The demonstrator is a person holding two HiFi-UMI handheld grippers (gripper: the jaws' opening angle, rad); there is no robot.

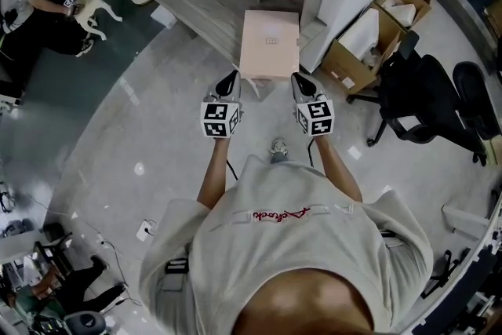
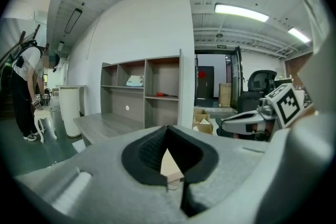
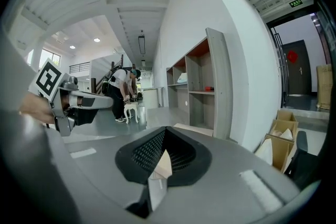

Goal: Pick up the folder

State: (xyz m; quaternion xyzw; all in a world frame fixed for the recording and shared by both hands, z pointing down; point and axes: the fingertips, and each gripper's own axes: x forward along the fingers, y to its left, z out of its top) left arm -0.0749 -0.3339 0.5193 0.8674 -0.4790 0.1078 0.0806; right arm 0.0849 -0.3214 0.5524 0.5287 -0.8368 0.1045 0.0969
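Left gripper (image 1: 229,84) and right gripper (image 1: 300,82) are both clenching the pink folder (image 1: 271,43) at its near corners, holding it aloft. Judging it light, fairly stiff and slick-edged.

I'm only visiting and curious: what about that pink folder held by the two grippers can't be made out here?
- Mark on top of the folder: too small, head view.
- Its underside: hidden by its own top, head view.
- Most of it in the gripper views: the bodies of the left gripper and right gripper block all but a corner.
- Things on the shelves: too small, left gripper view.
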